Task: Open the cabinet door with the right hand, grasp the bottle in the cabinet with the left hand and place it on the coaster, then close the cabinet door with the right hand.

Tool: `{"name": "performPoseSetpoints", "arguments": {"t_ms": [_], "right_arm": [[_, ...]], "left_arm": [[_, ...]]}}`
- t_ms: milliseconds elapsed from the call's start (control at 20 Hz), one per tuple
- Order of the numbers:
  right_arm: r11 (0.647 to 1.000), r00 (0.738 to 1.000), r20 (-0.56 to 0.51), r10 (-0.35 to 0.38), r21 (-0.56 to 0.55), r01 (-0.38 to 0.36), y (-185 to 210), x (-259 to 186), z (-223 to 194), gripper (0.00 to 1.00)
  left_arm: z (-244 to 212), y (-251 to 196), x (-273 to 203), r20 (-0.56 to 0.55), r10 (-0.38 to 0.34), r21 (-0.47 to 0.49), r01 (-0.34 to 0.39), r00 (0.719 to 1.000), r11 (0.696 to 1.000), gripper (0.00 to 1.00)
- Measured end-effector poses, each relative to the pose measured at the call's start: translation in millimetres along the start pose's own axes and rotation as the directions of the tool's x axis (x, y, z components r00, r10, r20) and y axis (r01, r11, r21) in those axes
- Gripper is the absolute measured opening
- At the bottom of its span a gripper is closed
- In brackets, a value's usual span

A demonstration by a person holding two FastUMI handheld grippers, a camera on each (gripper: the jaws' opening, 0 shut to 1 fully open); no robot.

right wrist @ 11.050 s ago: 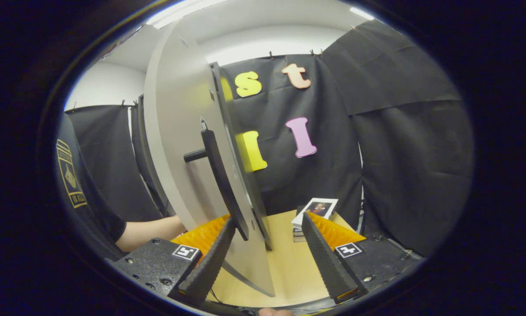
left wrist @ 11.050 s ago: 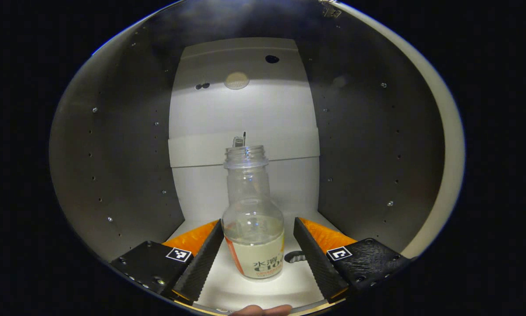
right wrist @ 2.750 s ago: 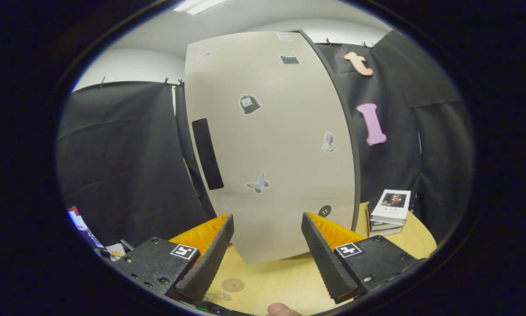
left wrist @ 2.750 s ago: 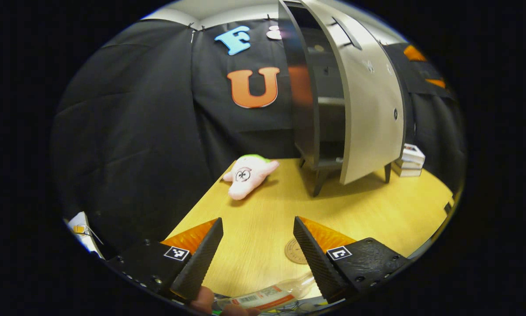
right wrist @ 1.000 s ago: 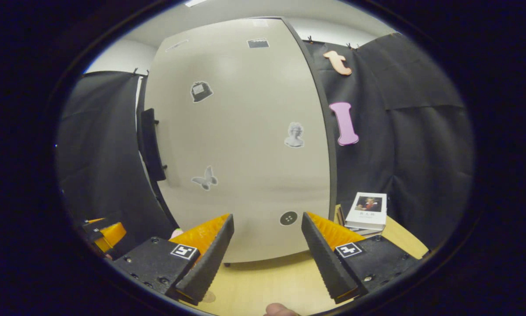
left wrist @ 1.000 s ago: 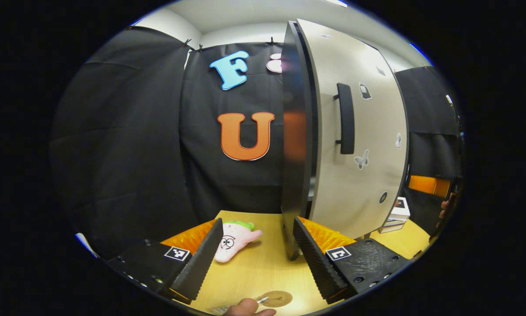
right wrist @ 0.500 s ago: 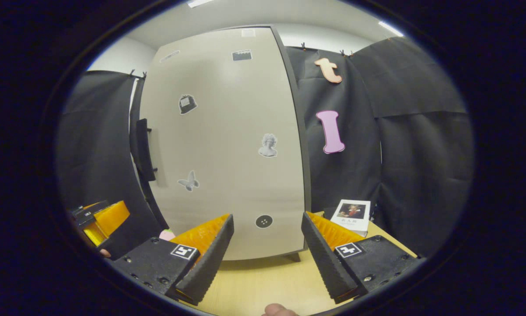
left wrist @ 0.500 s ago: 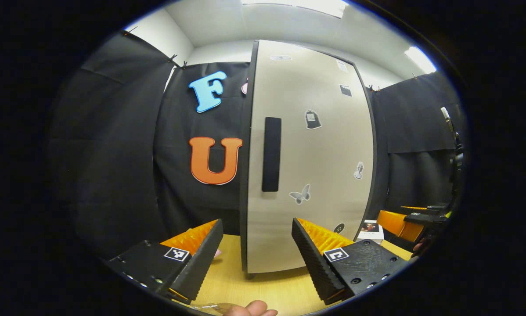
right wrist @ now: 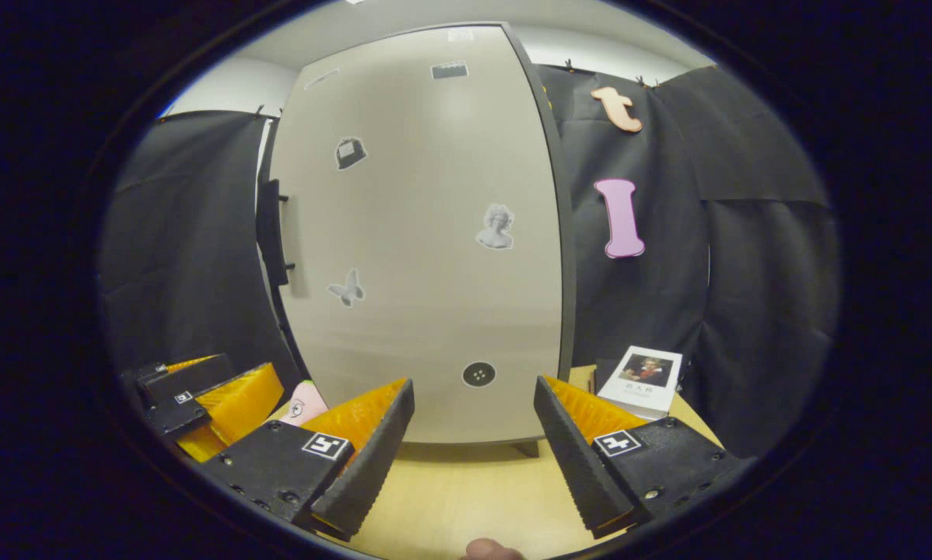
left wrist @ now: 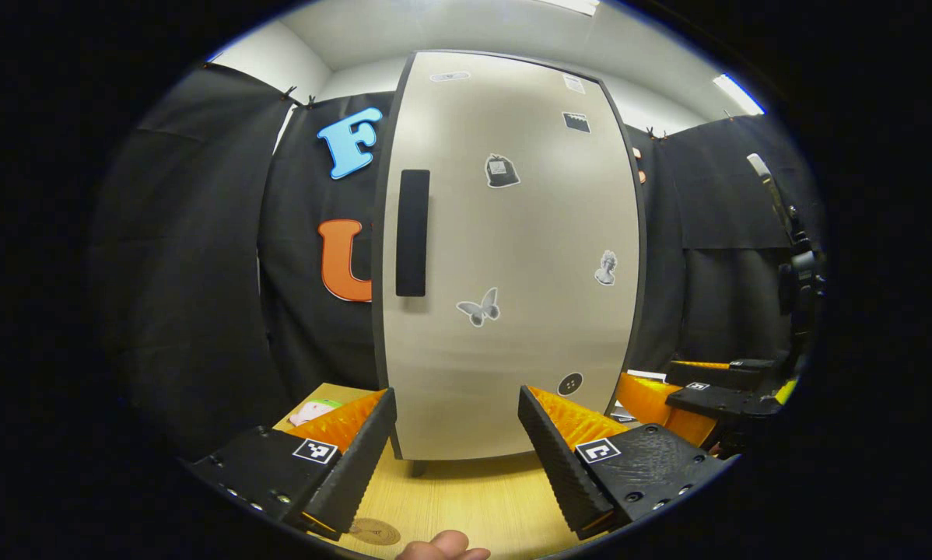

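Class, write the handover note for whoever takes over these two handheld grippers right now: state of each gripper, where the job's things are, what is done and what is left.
Left gripper: open, empty, facing the cabinet door.
Right gripper: open, empty, also facing the door, not touching it.
Door: looks shut; neither gripper is on its handle.
Coaster: on the table, just below the left gripper; the part in sight is bare.
Bottle: I cannot tell where it is.
Done: door closed.
Left: check that the bottle stands on the coaster.
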State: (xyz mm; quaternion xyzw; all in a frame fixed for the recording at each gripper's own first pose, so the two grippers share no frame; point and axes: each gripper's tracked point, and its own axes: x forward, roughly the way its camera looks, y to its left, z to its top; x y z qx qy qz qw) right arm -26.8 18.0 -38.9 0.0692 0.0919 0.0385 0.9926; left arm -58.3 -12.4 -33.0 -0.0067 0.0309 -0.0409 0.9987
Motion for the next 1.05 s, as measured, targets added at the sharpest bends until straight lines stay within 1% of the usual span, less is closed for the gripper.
{"name": "performPoseSetpoints", "arguments": {"t_ms": [100, 150, 200, 250, 350, 400, 450, 500, 550, 600, 750, 800, 850, 950, 1000, 1050], "right_arm": [[1.000, 1.000, 0.021, -0.019, 0.007, 0.018, 1.7, 2.1, 7.6, 1.00], [0.999, 0.999, 0.025, -0.038, 0.001, 0.038, 0.8, 0.6, 10.3, 0.95], [0.998, 0.998, 0.032, -0.055, -0.003, 0.055, 0.6, 0.6, 13.6, 0.99], [0.998, 0.997, 0.041, -0.061, -0.005, 0.062, 3.2, 1.7, 17.0, 0.95], [0.997, 0.996, 0.046, -0.072, -0.023, 0.073, 5.0, 5.0, 20.8, 0.96], [0.997, 0.996, 0.042, -0.077, -0.026, 0.079, 5.3, 5.3, 21.4, 0.99], [0.996, 0.996, 0.048, -0.081, -0.022, 0.083, 5.7, 5.0, 23.6, 0.99], [0.995, 0.994, 0.056, -0.092, -0.018, 0.093, 5.0, 4.7, 25.9, 0.95], [0.994, 0.993, 0.061, -0.103, -0.016, 0.104, 4.4, 5.2, 27.0, 0.96], [0.994, 0.992, 0.063, -0.111, -0.013, 0.112, 4.9, 6.3, 27.2, 0.99], [0.993, 0.991, 0.065, -0.119, 0.006, 0.119, 7.9, 9.2, 23.6, 1.00], [0.993, 0.990, 0.079, -0.120, 0.016, 0.119, 8.6, 8.5, 23.4, 0.96], [0.993, 0.988, 0.095, -0.121, 0.026, 0.119, 8.9, 8.3, 23.0, 1.00], [0.989, 0.985, 0.112, -0.134, 0.076, 0.126, 7.1, 7.8, 18.2, 1.00], [0.984, 0.981, 0.113, -0.160, 0.098, 0.150, 1.7, 8.1, 17.1, 1.00], [0.976, 0.974, 0.107, -0.201, 0.111, 0.189, -8.2, 7.7, 16.6, 0.99]], "left_arm": [[5.1, -2.4, 4.3, 0.013, -0.031, -0.003, 0.032, 0.999, 0.999, 0.95], [4.2, -3.9, 7.7, 0.012, -0.050, -0.002, 0.050, 0.999, 0.999, 0.95], [4.7, -3.4, 9.3, 0.010, -0.063, -0.002, 0.063, 0.998, 0.998, 0.95], [8.2, -2.8, 11.7, 0.022, -0.079, -0.009, 0.079, 0.997, 0.997, 0.95], [11.5, -2.4, 15.4, 0.038, -0.102, -0.022, 0.102, 0.994, 0.995, 0.95], [12.1, -0.8, 18.5, 0.038, -0.107, -0.023, 0.108, 0.993, 0.994, 0.95], [13.1, -1.5, 21.1, 0.042, -0.120, -0.027, 0.121, 0.992, 0.992, 0.95], [14.5, -3.4, 24.1, 0.041, -0.139, -0.027, 0.140, 0.989, 0.990, 0.95], [16.5, -3.1, 25.5, 0.042, -0.151, -0.022, 0.152, 0.988, 0.988, 0.95], [20.5, -2.8, 26.8, 0.057, -0.166, -0.017, 0.167, 0.985, 0.986, 0.95], [28.8, -6.5, 30.3, 0.098, -0.228, -0.010, 0.230, 0.969, 0.973, 0.95], [29.9, -11.1, 31.8, 0.109, -0.259, -0.001, 0.261, 0.960, 0.965, 0.95], [29.8, -15.6, 33.7, 0.110, -0.294, 0.016, 0.294, 0.950, 0.956, 0.95], [30.6, -16.1, 31.0, 0.111, -0.349, 0.051, 0.345, 0.931, 0.937, 0.95], [31.3, -20.6, 32.2, 0.112, -0.370, 0.057, 0.366, 0.922, 0.929, 0.95], [31.9, -19.7, 31.0, 0.113, -0.376, 0.068, 0.371, 0.920, 0.926, 0.95]]}}
